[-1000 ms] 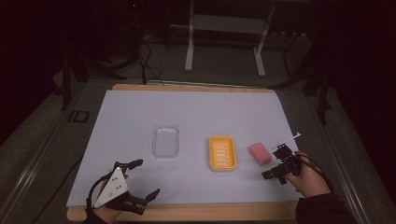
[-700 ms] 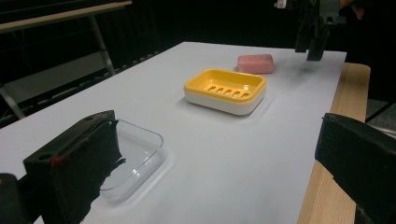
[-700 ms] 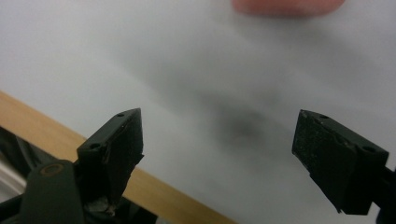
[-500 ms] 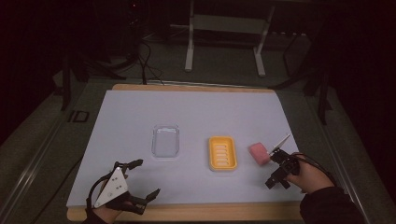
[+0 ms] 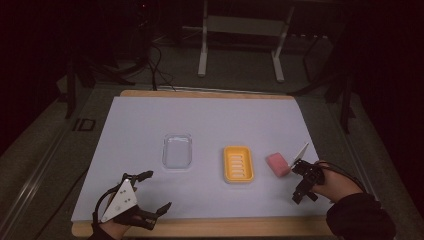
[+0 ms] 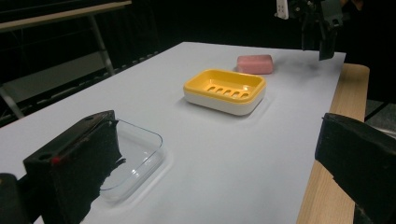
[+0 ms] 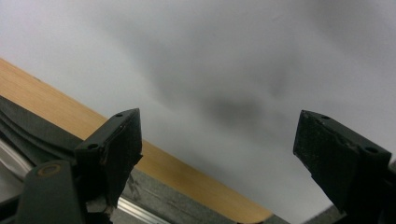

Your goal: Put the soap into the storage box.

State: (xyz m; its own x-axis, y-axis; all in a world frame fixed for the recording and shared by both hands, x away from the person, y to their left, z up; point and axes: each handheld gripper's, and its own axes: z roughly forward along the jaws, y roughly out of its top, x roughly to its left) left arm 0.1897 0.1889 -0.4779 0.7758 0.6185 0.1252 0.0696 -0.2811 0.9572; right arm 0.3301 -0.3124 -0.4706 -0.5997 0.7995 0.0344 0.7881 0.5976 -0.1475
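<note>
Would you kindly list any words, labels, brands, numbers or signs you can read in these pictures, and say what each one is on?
None: no readable text stands on anything.
The pink soap, the yellow soap dish and the clear lid are plain, with no print that shows.
The grey plate on the left gripper bears a few small dark dots, no letters.
The dark square beside the table is too small and dim to read.

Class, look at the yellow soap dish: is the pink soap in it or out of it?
Out. The yellow soap dish is empty, slots showing; the pink soap lies on the white table cover beside it, apart.
</note>
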